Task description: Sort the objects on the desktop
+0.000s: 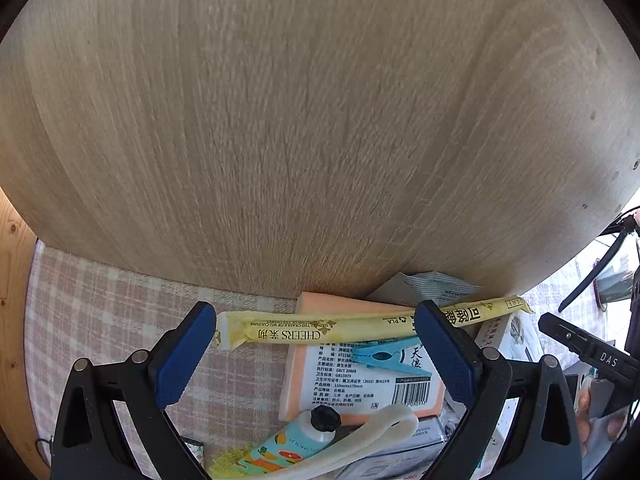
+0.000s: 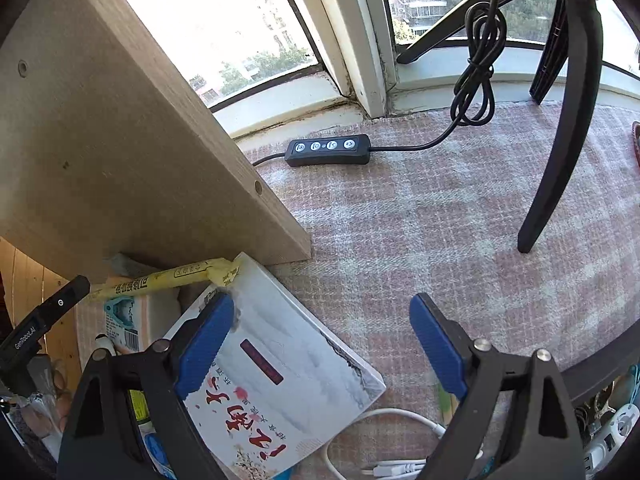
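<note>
- Left gripper (image 1: 316, 350): jaws wide, empty, blue pads astride the clutter.
- Yellow sachet (image 1: 360, 326), printed "CHEERS" and "PLA": long axis left-right, lying across an orange tissue pack (image 1: 344, 380) bearing a barcode.
- Blue clothespin (image 1: 386, 360) on that pack.
- Right gripper (image 2: 322, 346): wide, empty, above a white booklet (image 2: 288, 364).
- Beyond: wooden board (image 1: 300, 120), checked cloth (image 2: 440, 240), black cable remote (image 2: 328, 150).

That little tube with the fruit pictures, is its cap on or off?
On. In the left wrist view the fruit-print tube lies on its side and its black cap sits at the tube's neck, with no gap showing.
</note>
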`<state>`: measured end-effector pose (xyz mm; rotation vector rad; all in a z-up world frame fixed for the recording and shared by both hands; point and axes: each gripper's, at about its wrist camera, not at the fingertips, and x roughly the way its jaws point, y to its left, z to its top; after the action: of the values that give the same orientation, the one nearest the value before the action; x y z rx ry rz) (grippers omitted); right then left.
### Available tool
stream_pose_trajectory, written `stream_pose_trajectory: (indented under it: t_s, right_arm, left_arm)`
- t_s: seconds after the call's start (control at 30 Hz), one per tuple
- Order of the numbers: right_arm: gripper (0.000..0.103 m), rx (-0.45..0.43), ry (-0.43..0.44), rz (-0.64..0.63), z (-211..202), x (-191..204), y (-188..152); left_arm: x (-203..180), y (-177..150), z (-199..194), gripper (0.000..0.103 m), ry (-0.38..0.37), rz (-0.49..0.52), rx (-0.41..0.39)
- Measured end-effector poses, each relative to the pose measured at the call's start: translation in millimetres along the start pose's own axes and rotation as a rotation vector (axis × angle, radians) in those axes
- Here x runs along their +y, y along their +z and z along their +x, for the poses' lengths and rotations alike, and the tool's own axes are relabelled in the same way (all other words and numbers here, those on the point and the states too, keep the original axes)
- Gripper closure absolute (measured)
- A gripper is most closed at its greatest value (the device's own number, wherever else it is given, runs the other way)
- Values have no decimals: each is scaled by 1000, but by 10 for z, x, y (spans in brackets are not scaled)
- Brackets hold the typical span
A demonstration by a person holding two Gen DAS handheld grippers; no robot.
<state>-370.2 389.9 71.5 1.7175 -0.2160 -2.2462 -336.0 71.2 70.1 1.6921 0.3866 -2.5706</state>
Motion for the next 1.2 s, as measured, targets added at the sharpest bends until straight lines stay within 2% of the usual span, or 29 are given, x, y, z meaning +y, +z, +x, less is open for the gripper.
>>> stream_pose_trajectory:
  t_s: [0.23, 0.3, 0.37, 0.43, 0.5, 0.57, 0.67, 0.83, 1.1, 1.2]
  right_arm:
    - [14, 19, 4, -13, 159, 107, 46]
    - [14, 26, 6, -21, 198, 151, 49]
    - [14, 32, 12, -23, 234, 197, 51]
    - [14, 42, 33, -28, 263, 255, 48]
    - [14, 71, 61, -45, 297, 330, 13]
    - [14, 95, 87, -75, 300, 395, -58]
    - [14, 104, 90, -105, 228, 394, -189]
    - [14, 145, 126, -98, 86, 235, -514]
    - [14, 129, 96, -143, -285, 6, -1308]
    - [14, 142, 78, -186, -378, -26, -1653]
  left_arm:
    - [-100, -46, 228, 4, -4, 22, 38]
    - [-167, -29, 302, 4, -17, 2, 48]
    - [-263, -26, 438, 4, -46, 0, 93]
    - [-304, -86, 542, 4, -121, -12, 141]
    - [-339, -157, 562, 4, -146, -40, 141]
    - [-393, -240, 540, 4, -148, -26, 137]
    - [-389, -686, 313, 6, -165, -12, 134]
    - [-462, -1229, 60, 14, -210, 38, 154]
    - [-885, -2142, -396, 20, -240, 156, 183]
    - [-1035, -2554, -499, 21, -269, 197, 231]
